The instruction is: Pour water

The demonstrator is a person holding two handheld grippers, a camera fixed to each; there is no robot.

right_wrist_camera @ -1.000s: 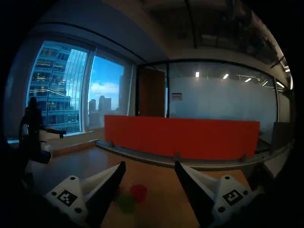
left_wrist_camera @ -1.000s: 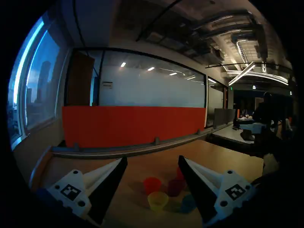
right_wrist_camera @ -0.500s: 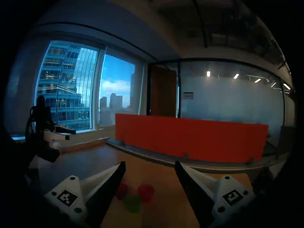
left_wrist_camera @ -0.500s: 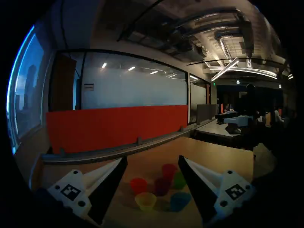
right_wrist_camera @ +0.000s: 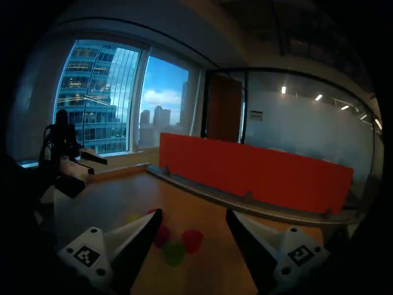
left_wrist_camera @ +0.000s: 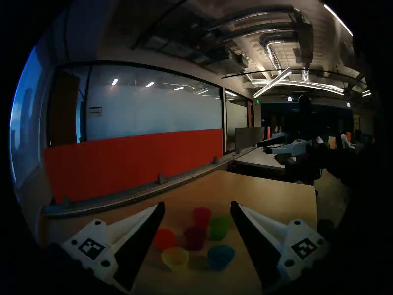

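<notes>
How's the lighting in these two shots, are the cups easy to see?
Left gripper view: dim but even, the cups keep readable colours, and the fisheye bows the red partition. Right gripper view: the bright window dominates, so the table is murky and the cups look dark.

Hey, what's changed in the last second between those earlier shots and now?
The left gripper swung right, bringing the cups fully between its fingers; the green cup came out from behind one finger. The right gripper turned left, toward the window. Both stayed open and empty; the cups kept their arrangement.
</notes>
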